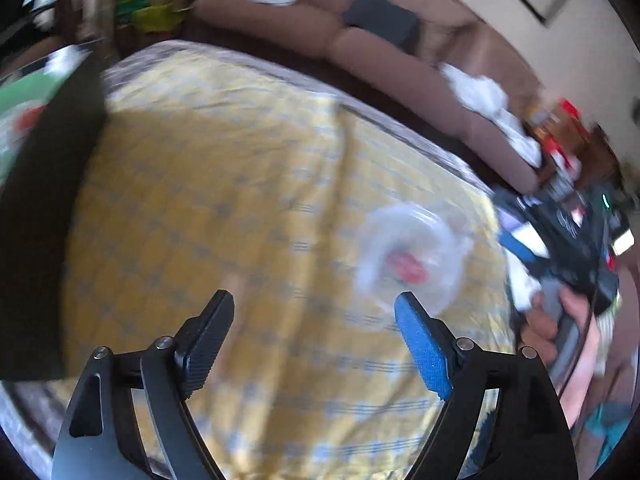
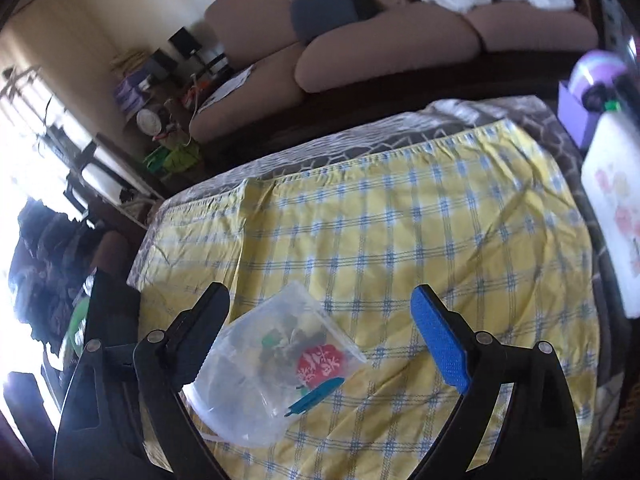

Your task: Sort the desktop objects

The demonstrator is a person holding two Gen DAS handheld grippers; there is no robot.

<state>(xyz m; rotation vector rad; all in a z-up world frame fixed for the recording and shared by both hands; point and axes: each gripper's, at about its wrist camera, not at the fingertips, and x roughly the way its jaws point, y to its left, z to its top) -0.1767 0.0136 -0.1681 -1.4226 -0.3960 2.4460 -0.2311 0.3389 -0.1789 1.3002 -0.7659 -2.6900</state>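
Yellow checked cloth (image 2: pixel 420 232) covers the bench, and on it lies a clear plastic bag (image 2: pixel 272 364), which I see best from the right wrist camera. Inside the bag I can make out a red patterned piece (image 2: pixel 320 364), a blue pen-like stick (image 2: pixel 316 396) and some small dark bits that I cannot identify. The bag rests flat on the cloth, near the left finger of my right gripper (image 2: pixel 320 320). That gripper's jaws are spread wide and pinch nothing; the bag sits partly between them, with the black finger just beside its edge and the blue pad (image 2: pixel 440 344) well apart from it.

From the left wrist camera the picture is blurred. My left gripper (image 1: pixel 316 336) has its jaws spread wide too, with only cloth between them. The bag (image 1: pixel 412 256) shows as a pale smear with a red spot, just beyond the blue pad (image 1: pixel 424 348). At the right edge of that view a hand (image 1: pixel 560 320) holds the other gripper's black body. A brown sofa (image 2: pixel 380 52) stands behind the bench, and a white floral box (image 2: pixel 616 224) sits at the bench's right side.
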